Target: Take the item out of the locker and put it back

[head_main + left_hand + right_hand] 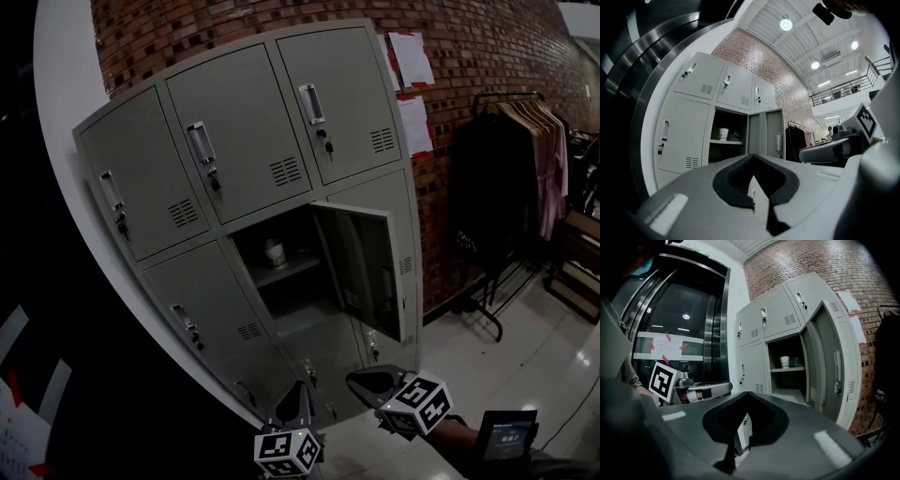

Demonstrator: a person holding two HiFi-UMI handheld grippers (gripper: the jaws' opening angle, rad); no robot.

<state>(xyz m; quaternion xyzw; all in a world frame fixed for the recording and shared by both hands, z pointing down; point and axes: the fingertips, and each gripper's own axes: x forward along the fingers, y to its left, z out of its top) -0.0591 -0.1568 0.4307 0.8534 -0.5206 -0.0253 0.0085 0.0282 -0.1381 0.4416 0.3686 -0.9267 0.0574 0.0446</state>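
Small white cup on the shelf of the open locker — upright, long axis vertical, mouth up. Left gripper and right gripper — both clenched, empty.

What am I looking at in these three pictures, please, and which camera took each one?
There is no robot here: a person carries a handheld gripper in each hand. The head view looks down from the person's head at the left gripper, the right gripper and a bank of grey lockers. The other two pictures come from cameras riding on each gripper, looking along its jaws. One locker door stands open, and a pale cup sits on the shelf inside. Both pairs of jaws are together and hold nothing.
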